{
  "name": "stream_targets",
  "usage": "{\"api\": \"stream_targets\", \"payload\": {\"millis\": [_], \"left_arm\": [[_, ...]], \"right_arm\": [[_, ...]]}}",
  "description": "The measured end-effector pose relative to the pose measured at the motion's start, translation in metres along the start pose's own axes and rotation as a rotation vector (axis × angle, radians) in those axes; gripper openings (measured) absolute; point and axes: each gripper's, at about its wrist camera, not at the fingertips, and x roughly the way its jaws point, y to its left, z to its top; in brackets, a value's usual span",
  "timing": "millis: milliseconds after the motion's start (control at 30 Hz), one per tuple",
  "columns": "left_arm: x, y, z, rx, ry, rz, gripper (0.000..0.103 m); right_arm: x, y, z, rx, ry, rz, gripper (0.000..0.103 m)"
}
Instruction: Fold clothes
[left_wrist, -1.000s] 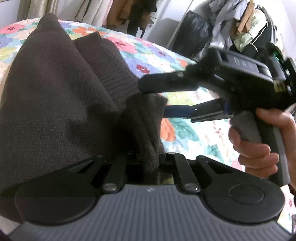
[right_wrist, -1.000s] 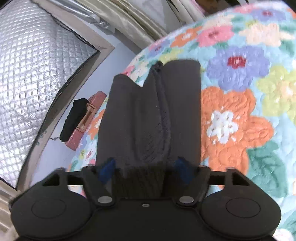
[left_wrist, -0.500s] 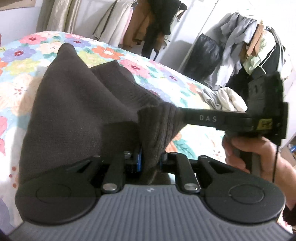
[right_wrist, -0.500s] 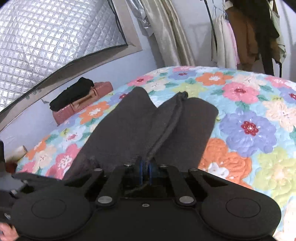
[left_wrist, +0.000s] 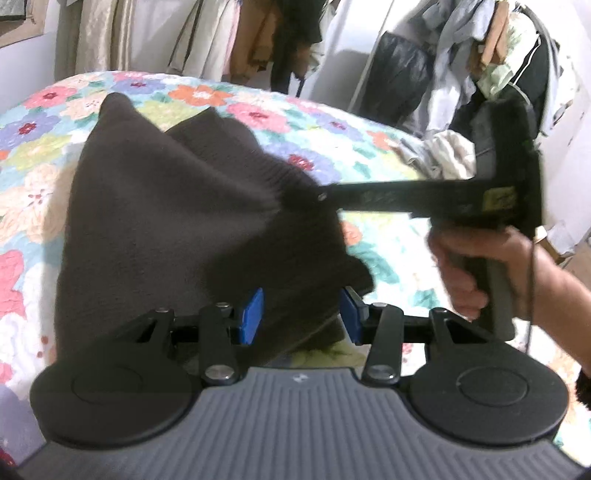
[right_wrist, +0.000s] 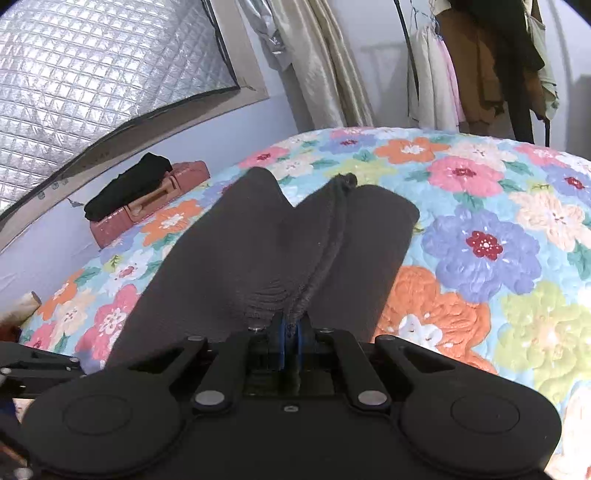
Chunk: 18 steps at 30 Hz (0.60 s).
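Observation:
A dark brown knit garment (left_wrist: 166, 221) is held up over the floral bedspread (left_wrist: 44, 110). My left gripper (left_wrist: 301, 314) is open, its blue pads (left_wrist: 253, 314) apart with the garment's lower edge hanging loose between them. My right gripper (right_wrist: 291, 336) is shut on the garment's ribbed edge (right_wrist: 280, 291). In the left wrist view the right gripper (left_wrist: 321, 197) reaches in from the right and pinches the cloth's upper corner. The garment (right_wrist: 258, 240) drapes from the right gripper down onto the bed.
A pink case with a black cloth on it (right_wrist: 147, 195) lies at the bed's far left edge by the wall. Clothes hang on a rack (right_wrist: 480, 66) behind the bed. A pile of pale laundry (left_wrist: 443, 155) sits at the bed's right side.
My left gripper has opened and let go of the garment's edge. The right gripper stays shut on the cloth and has lifted it, stretching it out.

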Motion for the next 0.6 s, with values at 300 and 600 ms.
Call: {"api": "stream_targets", "payload": {"millis": [300,600], "left_arm": [[0.003,0.013,0.002,-0.045,0.005,0.048,0.047],[-0.02,0.047,0.032,-0.079,-0.117,0.273,0.048]], "right_arm": [[-0.021,-0.001,-0.002,-0.023,-0.036,-0.03,0.002],[-0.024,-0.021,-0.007,0.077,0.021,0.032,0.006]]}}
